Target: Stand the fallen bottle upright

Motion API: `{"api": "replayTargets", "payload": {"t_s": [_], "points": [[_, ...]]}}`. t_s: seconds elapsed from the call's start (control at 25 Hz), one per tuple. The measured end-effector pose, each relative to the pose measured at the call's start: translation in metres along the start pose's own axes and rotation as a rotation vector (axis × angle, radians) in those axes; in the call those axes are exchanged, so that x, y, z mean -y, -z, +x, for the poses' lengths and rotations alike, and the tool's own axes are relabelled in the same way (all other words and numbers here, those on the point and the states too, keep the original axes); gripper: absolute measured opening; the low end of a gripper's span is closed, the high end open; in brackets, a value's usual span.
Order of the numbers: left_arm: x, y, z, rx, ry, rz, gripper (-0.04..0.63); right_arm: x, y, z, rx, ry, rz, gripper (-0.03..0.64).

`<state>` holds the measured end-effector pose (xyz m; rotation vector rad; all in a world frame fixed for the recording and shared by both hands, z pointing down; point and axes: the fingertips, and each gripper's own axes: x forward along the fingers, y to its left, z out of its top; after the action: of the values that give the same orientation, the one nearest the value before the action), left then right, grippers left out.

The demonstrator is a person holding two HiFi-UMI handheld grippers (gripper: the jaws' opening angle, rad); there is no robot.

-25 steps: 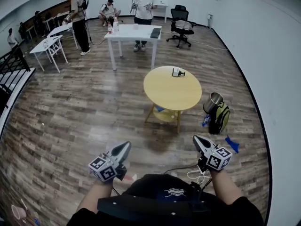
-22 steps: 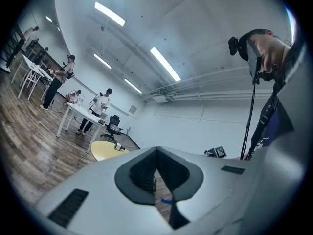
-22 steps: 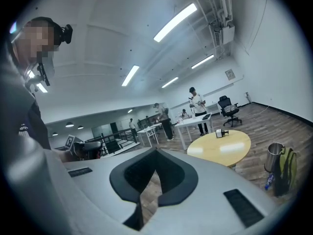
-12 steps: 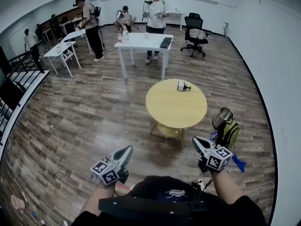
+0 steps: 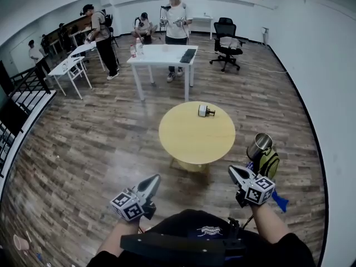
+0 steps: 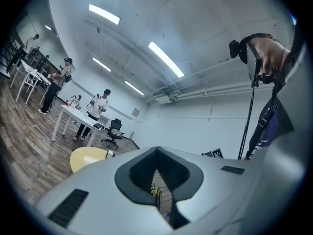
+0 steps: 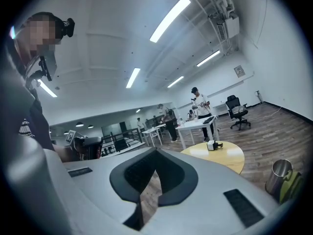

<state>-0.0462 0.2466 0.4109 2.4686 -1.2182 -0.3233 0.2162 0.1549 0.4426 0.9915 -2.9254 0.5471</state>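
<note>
A small white bottle with a dark cap (image 5: 204, 111) lies on its side near the far edge of a round yellow table (image 5: 189, 141). Both grippers are held low in front of my body, well short of the table. My left gripper (image 5: 151, 182) points toward the table's near left, jaws together and empty. My right gripper (image 5: 233, 172) points toward its near right, jaws also together with nothing between them. The right gripper view shows the bottle (image 7: 213, 145) on the table (image 7: 227, 156) beyond its shut jaw tips (image 7: 156, 150). The left gripper view shows the table (image 6: 85, 156) left of its tips (image 6: 156, 148).
A green backpack (image 5: 269, 163) with a metal cup (image 5: 259, 146) on it stands on the floor right of the round table. Behind are a white table (image 5: 161, 54), an office chair (image 5: 225, 35) and several people. Wood floor lies between me and the table.
The round table and bottle have come closer and grown larger in the head view. Both grippers have travelled forward with me, staying low, shut and empty.
</note>
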Motion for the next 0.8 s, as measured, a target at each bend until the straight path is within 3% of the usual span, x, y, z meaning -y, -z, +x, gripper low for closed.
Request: {"api": "replayTargets", "payload": {"t_s": [0.4, 0.8], "points": [[-0.068, -0.011, 0.05, -0.016, 0.059, -0.024, 0.023, 0.038, -0.005, 0.054, -0.011, 0.051, 0.007, -0.002], [-0.203, -0.082, 0.083, -0.066, 0.177, -0.002, 0.023, 0.045, -0.044, 0.181, 0.046, 0.167, 0.0, -0.002]]}}
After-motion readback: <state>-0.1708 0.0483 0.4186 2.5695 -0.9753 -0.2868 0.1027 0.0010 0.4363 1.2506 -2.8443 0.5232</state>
